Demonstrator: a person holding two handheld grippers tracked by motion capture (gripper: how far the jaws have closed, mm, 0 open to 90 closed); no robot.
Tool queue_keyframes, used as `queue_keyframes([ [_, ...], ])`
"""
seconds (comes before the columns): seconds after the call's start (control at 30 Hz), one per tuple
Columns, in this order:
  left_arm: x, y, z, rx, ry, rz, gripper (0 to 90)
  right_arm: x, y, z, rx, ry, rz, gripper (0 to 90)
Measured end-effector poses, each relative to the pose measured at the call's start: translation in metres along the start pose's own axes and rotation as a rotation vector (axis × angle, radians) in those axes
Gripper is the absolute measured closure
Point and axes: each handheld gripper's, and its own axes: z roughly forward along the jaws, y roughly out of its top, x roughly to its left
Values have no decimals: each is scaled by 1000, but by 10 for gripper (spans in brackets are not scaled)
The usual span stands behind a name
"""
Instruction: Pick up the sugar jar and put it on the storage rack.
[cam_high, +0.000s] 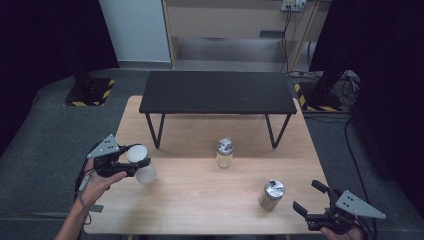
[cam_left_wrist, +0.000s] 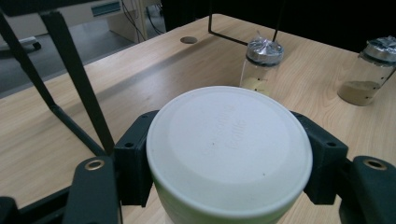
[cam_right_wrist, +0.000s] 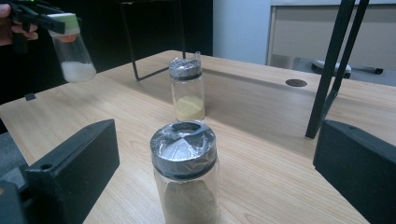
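Left tongs (cam_high: 136, 165) clamped on white-lidded jar (cam_high: 141, 163), held above counter's (cam_high: 200, 200) left edge; right tongs (cam_high: 308, 199) wide, empty, near right front corner, just beside brown-powder jar (cam_high: 271, 195); yellow-powder jar (cam_high: 224, 153) mid-counter

White-lidded jar (cam_high: 140, 163), tilted, held aloft
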Motion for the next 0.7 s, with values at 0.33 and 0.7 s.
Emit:
queue_keyframes([
  [0.33,4,24,7,7,-45,18,323,0,0,1,1,-1,-3,10],
  [0.7,8,46,16,11,-104,53,322,0,0,1,4,2,-2,10],
])
